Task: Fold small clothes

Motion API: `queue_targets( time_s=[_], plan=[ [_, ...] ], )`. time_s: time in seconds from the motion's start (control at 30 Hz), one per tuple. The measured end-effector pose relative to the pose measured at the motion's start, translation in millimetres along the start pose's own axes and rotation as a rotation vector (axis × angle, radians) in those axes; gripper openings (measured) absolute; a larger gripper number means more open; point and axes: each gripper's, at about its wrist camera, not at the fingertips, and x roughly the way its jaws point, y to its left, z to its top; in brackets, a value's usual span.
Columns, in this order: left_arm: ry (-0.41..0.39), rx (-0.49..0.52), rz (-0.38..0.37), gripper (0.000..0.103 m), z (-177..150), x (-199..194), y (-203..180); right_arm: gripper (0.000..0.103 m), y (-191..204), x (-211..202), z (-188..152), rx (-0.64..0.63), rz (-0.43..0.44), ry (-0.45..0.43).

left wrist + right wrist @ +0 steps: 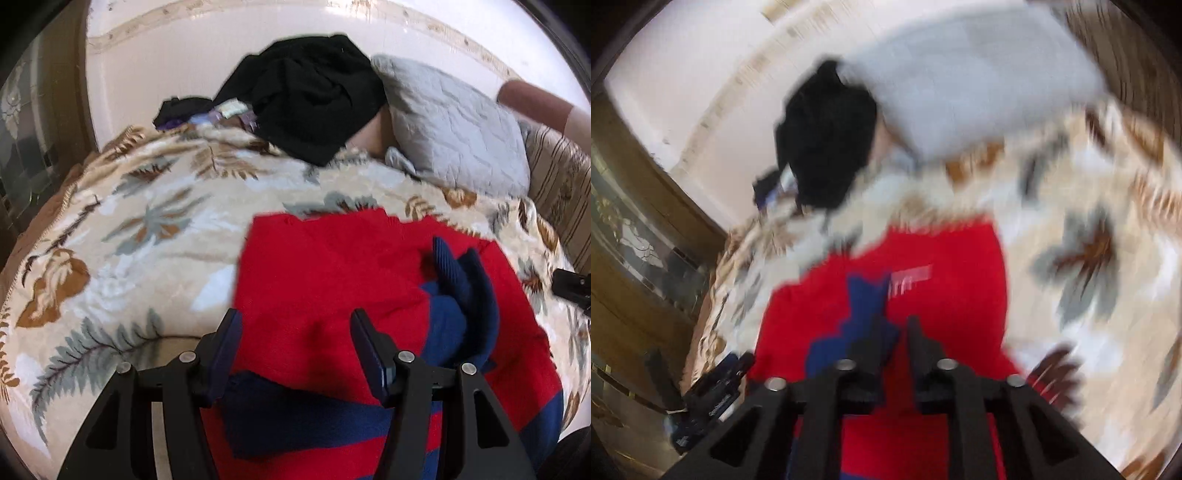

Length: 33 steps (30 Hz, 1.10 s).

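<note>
Domestic bedroom: a bed (110,229) covered by a leaf-patterned plush blanket (155,221), a grey quilted pillow (454,125), heaped dark clothes (306,99) against a pale wall (155,66), and a glazed wooden door (639,236).

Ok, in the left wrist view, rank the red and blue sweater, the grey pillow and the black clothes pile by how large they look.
1. red and blue sweater, largest, though it lies nearest the camera, which enlarges it.
2. black clothes pile and grey pillow look about alike; both lie farther back, so I would not rank them.
</note>
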Motion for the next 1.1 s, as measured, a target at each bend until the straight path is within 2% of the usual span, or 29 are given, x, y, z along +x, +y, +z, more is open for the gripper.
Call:
queue_targets(
  time_s=[0.07, 0.17, 0.3, 0.33, 0.37, 0.4, 0.43, 0.5, 0.63, 0.7, 0.77, 0.83, 0.93, 0.97, 1.03, 1.1],
  plan=[
    [0.042, -0.005, -0.004, 0.061, -3, 9, -3, 0.082, -4, 25, 3, 0.063, 0.059, 0.037],
    [0.097, 0.049, 0.034, 0.061, -10, 24, -11, 0.082, -2, 54, 19, 0.085, 0.039, 0.016],
    [0.105, 0.113, 0.053, 0.061, -15, 29, -18, 0.081, 5, 102, 41, 0.093, 0.002, 0.077],
    [0.107, 0.126, 0.052, 0.061, -16, 29, -19, 0.080, 4, 108, 39, 0.096, -0.009, 0.090],
    [0.108, 0.125, 0.047, 0.061, -16, 28, -17, 0.073, 5, 122, 42, 0.097, -0.026, 0.109],
    [0.110, 0.120, 0.038, 0.061, -15, 28, -16, 0.040, 7, 131, 40, 0.082, -0.051, 0.126],
    [0.110, 0.114, 0.026, 0.061, -15, 26, -14, 0.023, 9, 136, 40, 0.064, -0.085, 0.137],
    [0.110, 0.098, 0.006, 0.061, -14, 25, -10, 0.015, 13, 131, 37, 0.026, -0.109, 0.116],
    [0.083, 0.068, -0.006, 0.061, -13, 14, -4, 0.014, 19, 72, 20, -0.100, -0.135, 0.001],
    [0.079, 0.056, -0.001, 0.061, -13, 11, -2, 0.013, 6, 38, 8, -0.115, -0.160, -0.035],
    [0.075, 0.043, -0.002, 0.061, -14, 8, 0, 0.013, -9, 21, -2, -0.110, -0.196, -0.043],
    [0.075, 0.037, 0.006, 0.061, -16, 5, 3, 0.013, -32, 8, -19, -0.099, -0.233, -0.025],
    [0.095, 0.023, 0.016, 0.061, -22, 2, 10, 0.019, -61, 4, -35, -0.023, -0.218, 0.051],
    [0.111, 0.017, 0.023, 0.061, -25, 3, 12, 0.024, -68, 2, -36, 0.013, -0.211, 0.059],
    [0.144, -0.005, 0.041, 0.061, -31, 6, 19, 0.025, -76, -10, -38, 0.076, -0.190, 0.019],
    [0.151, -0.025, 0.024, 0.061, -36, 4, 26, 0.027, -72, -22, -36, 0.083, -0.156, -0.035]
  ],
)
